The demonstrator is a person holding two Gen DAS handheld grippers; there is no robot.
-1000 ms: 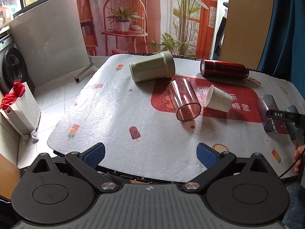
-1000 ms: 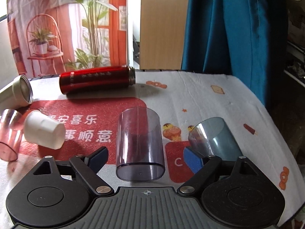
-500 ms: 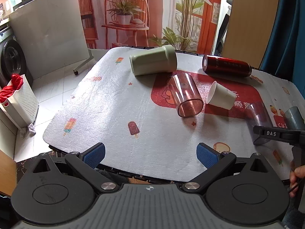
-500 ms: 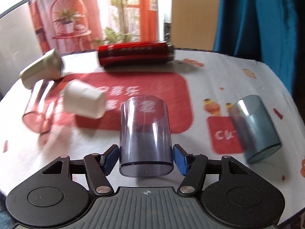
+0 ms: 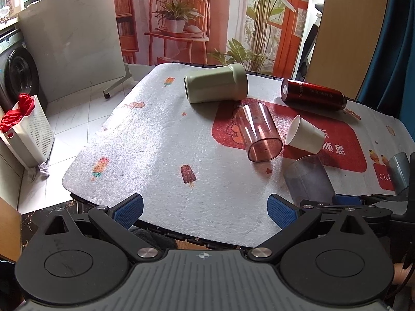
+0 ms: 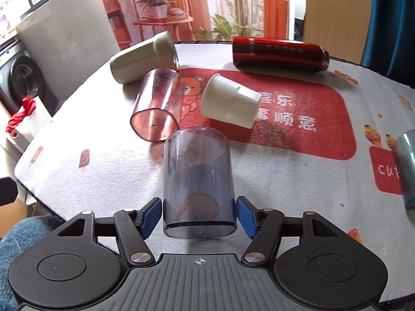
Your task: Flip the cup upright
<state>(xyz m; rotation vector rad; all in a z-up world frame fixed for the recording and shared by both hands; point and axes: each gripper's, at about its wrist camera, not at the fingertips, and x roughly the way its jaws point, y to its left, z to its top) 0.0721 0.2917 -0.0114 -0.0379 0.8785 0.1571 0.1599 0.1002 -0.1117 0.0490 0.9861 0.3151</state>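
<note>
A white fleecy mat with popsicle prints covers the table, its left part bare up to the near edge. The left tool hangs spread wide over that edge, gripping nothing. Farther right lie a green tumbler, pink cup, paper cup and red flask. The right tool pinches the smoky clear cup, base toward the camera. "cut" shows on a red patch.
</note>
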